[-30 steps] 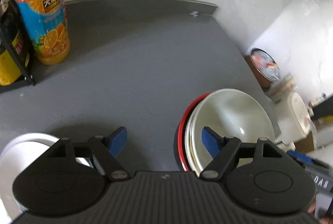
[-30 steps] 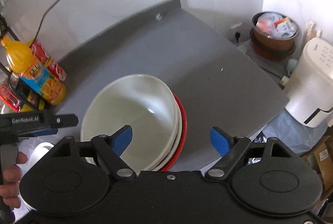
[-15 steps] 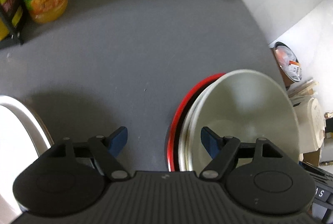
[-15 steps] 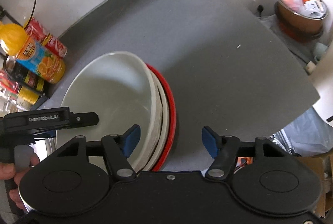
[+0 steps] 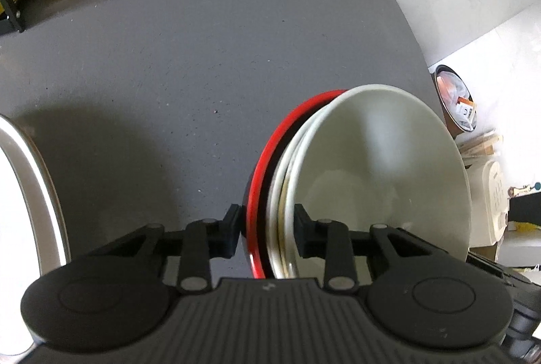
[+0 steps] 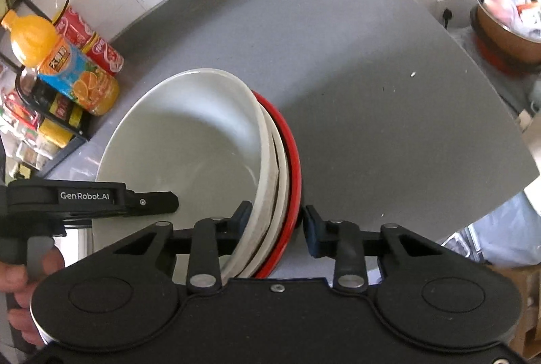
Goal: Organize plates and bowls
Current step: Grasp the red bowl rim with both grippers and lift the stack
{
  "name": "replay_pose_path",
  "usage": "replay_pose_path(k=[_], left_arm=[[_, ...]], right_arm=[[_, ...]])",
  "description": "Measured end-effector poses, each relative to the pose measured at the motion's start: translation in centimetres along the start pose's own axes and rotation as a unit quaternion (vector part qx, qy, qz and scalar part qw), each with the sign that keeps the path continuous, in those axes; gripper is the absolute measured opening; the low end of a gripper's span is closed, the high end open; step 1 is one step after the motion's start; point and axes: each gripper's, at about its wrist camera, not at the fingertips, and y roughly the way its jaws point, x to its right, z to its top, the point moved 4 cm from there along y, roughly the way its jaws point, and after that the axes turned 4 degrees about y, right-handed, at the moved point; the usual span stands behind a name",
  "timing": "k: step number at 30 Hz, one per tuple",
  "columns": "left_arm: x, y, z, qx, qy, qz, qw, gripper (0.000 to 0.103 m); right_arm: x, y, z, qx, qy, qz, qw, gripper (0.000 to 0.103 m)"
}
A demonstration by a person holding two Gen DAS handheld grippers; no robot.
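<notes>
Stack of dishes: wide white ceramic bowl (image 5: 382, 161) on top, thinner white plates (image 5: 277, 195) under it, red-rimmed black plate (image 5: 262, 174) at the bottom. Stack sits toward the near right part of the grey matte surface (image 5: 189, 53), tilted in both views (fisheye, so true tilt hard to judge).

Left tongs (image 5: 267, 228) narrowed around the stack's near-left rim, one finger outside against the red rim, the other inside the bowl; pads look touching both sides, so gripping the stack. Right tongs (image 6: 277, 225) straddle the opposite rim: left finger pressed to the bowl's inner wall, right finger (image 6: 312, 234) just beside the red rim with a sliver of gap, so only partly closed; cannot tell if it truly grips.

In the right view the left gripper body (image 6: 84, 198) (marked GenRobot.AI) crosses the bowl's left edge, a person's hand (image 6: 27, 283) on its handle.

Further out: white round dish with metal edge (image 5: 30, 195) at the left border, orange juice bottle (image 6: 64, 63) and red can (image 6: 89, 41) by the back wall, black wire rack (image 6: 50, 114) with packets, copper-coloured pot (image 6: 507, 26) off the surface to the right.
</notes>
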Motion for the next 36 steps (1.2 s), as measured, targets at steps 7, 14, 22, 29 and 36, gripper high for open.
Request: replay_pose_path(k=[7,14,22,29,36], left_arm=[[0.1,-1.5,0.3,0.014,0.021,0.005,0.9997,0.03],[-1.2,-4.3,0.3,0.03,0.036,0.001,0.9989,0.03],[-4.6,-7.9,-0.2,0.052,0.037,-0.009,0.9979,0.03],[-8.9,-11.1,-1.1,0.062,0.03,-0.01,0.9976,0.03],[-13.0,-13.9,-2.0,0.076,0.019,-0.011,0.9969,0.03]], right_arm=[[-1.0,-0.8,-0.7,0.005,0.001,-0.002,1.0,0.03],[-3.2,-1.7,-1.5,0.018,-0.002,-0.002,1.0,0.03],[-7.7,-2.8,-2.8,0.041,-0.013,-0.004,0.999,0.03],[-12.5,-3.1,-4.3,0.049,-0.028,-0.004,0.998,0.03],[-16.9,-3.1,-5.9,0.054,-0.037,0.001,0.998,0.03]])
